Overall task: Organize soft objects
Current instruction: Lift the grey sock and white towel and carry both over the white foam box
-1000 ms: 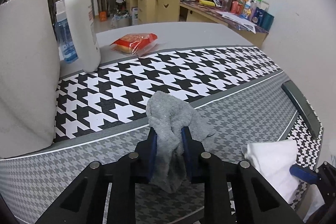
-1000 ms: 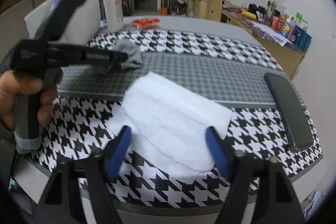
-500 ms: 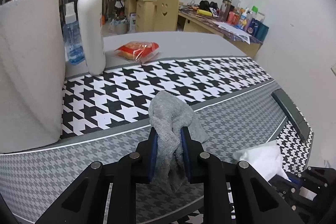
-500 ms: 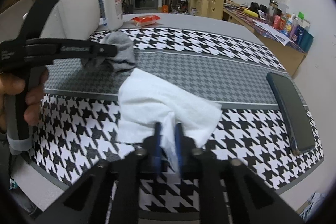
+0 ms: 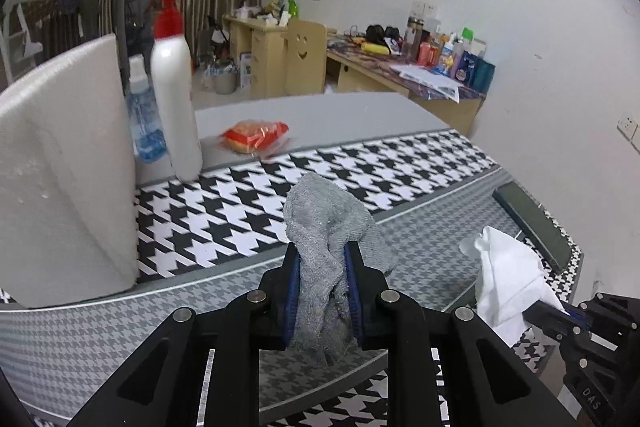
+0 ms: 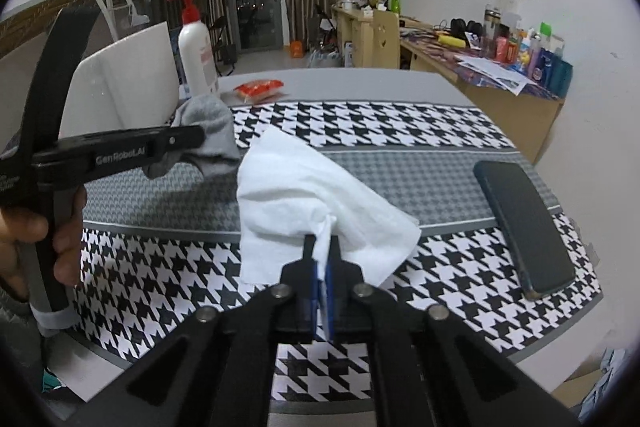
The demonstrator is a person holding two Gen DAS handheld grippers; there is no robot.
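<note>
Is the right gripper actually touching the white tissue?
Touching. The right wrist view shows the right gripper shut on a fold of the white tissue, pinched between its blue pads.

I count two soft things: one grey cloth (image 5: pixel 328 227) and one white paper towel (image 6: pixel 304 183). I have two grippers, one in each hand: my left gripper (image 5: pixel 322 291) and my right gripper (image 6: pixel 322 259). On the tabletop (image 5: pixel 360 115), toward its far left corner, I count two bottles: one white pump bottle (image 5: pixel 174 95) and one clear blue bottle (image 5: pixel 142 123). There is also one white foam block (image 5: pixel 64 163), one red snack packet (image 5: pixel 256 137), and one dark phone (image 6: pixel 524 223) near the right edge.
</note>
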